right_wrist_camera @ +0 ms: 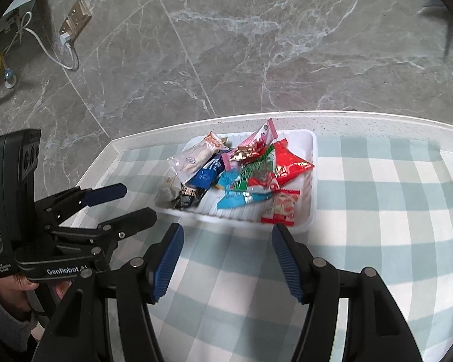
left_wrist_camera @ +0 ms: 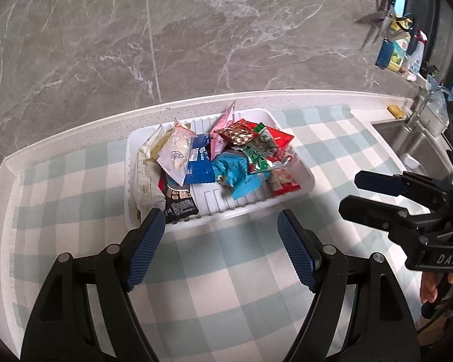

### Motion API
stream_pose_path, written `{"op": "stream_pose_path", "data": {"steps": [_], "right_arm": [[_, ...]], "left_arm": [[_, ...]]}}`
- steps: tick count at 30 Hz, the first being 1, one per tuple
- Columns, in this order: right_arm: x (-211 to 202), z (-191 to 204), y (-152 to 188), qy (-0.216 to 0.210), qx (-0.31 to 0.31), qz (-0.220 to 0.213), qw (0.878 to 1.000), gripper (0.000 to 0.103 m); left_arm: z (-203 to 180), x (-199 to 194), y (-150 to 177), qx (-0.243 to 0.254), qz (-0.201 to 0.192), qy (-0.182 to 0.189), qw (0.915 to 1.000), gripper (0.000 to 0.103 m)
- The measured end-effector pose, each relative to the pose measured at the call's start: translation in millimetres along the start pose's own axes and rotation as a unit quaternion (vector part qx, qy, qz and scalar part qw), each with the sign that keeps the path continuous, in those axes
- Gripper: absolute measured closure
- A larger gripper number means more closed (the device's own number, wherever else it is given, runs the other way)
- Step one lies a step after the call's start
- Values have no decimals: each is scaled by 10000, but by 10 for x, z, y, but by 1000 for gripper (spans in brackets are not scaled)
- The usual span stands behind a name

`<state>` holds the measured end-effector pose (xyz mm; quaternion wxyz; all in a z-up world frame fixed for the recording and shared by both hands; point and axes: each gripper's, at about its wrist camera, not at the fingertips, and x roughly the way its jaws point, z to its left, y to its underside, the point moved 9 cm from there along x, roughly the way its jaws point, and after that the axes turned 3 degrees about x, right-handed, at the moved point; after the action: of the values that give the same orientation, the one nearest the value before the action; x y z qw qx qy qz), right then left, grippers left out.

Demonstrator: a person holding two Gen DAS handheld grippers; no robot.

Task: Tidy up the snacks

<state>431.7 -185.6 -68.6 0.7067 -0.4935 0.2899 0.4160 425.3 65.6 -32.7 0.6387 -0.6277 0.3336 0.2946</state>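
Note:
A white ribbed tray (left_wrist_camera: 214,199) sits on the checked cloth near the back wall, piled with several snack packets: a clear one (left_wrist_camera: 178,150), a dark blue one (left_wrist_camera: 199,160), a teal one (left_wrist_camera: 235,172), a red one (left_wrist_camera: 279,137) and a black one (left_wrist_camera: 179,205). My left gripper (left_wrist_camera: 220,214) hovers open just in front of the tray's near rim, nothing between its fingers. My right gripper (right_wrist_camera: 227,227) is also open and empty, short of the same tray (right_wrist_camera: 314,163). Each gripper shows in the other's view: the right (left_wrist_camera: 351,193), the left (right_wrist_camera: 137,200).
The blue-and-white checked cloth (left_wrist_camera: 226,286) covers the white counter. A steel sink (left_wrist_camera: 407,141) with a faucet (left_wrist_camera: 422,102) lies to the right, a yellow sponge (left_wrist_camera: 396,111) and bottles (left_wrist_camera: 398,51) beyond. A marble wall rises behind, with a socket and cable (right_wrist_camera: 75,19) at left.

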Motion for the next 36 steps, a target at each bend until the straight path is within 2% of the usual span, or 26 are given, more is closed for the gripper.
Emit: {"op": "stream_pose_path", "data": {"steps": [12,36], "right_arm": [[-422,69,353,105,-40,-208,9997,38],[-1116,62,659,326,26,-644,9974,36]], "left_arm": [[-319,-455,121,298,-229,-102,9992,26],[-795,-1138,218,753,-712,-162,9945,26]]}}
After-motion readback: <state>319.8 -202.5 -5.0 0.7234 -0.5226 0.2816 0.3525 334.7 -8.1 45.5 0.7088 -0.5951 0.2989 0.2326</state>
